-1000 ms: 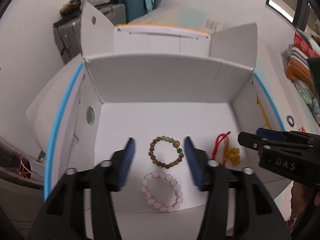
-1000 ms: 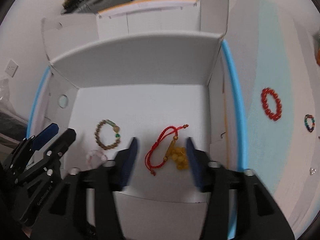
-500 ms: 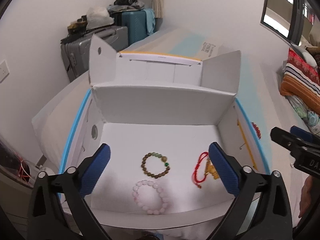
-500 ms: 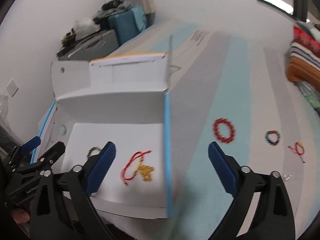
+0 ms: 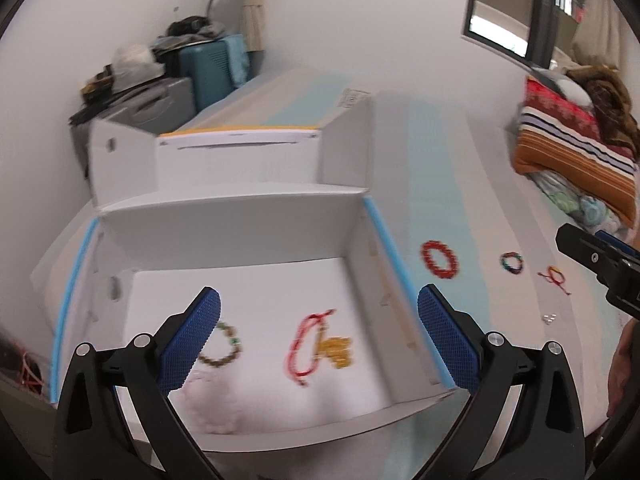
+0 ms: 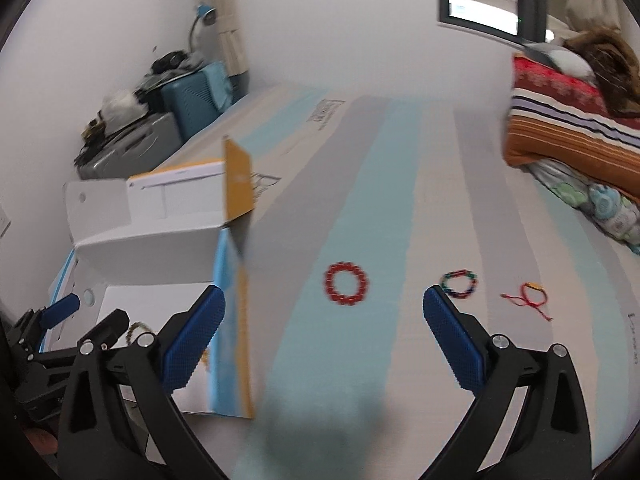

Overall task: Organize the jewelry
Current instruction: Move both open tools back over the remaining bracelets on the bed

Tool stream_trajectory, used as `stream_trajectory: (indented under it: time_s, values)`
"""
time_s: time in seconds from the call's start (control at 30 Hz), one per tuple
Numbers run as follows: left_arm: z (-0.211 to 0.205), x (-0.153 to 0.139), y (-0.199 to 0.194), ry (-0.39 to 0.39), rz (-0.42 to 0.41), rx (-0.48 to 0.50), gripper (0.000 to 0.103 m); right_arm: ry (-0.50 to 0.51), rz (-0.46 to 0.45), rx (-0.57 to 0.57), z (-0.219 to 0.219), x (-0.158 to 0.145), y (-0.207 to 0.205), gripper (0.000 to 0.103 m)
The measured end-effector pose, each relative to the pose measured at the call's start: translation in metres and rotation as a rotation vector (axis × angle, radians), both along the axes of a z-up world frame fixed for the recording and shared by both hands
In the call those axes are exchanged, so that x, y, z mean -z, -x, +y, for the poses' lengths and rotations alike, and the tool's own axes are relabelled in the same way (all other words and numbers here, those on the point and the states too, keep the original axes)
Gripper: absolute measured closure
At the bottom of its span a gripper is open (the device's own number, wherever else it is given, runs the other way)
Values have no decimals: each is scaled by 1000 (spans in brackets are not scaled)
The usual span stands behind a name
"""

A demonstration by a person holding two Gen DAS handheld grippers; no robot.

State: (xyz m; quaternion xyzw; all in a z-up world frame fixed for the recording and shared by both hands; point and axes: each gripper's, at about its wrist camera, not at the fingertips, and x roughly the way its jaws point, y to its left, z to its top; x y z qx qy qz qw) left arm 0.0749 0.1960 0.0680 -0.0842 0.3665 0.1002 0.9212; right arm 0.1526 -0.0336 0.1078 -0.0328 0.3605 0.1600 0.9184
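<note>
Two tongs (image 5: 319, 338) (image 6: 324, 338) spread wide, empty, angled downward over bed (image 6: 400, 184)

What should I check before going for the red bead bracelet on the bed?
1. Right gripper jaws open, empty: ok.
2. Left gripper jaws open, empty: ok.
3. Red bead bracelet lies flat, apart from the multicolour bracelet: ok.
4. Path to it clear of the box wall: ok.
5. Pieces in the box settled, red cord included: ok.
6. Pink bracelet position: cannot tell, blurred.
</note>
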Motion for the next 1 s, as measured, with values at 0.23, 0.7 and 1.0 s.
stream_trajectory:
  time_s: [0.23,0.7,1.0]
  values:
    - [-57,2,-25,11,-14,109,6,-6,11,71,-62,1,-9,8]
    - [-151,15,-91,66,52,238,6,35,72,218,-164,40,-25,8]
    - [-171,46,-156,66,158,229,6,81,178,262,-181,93,-50,8]
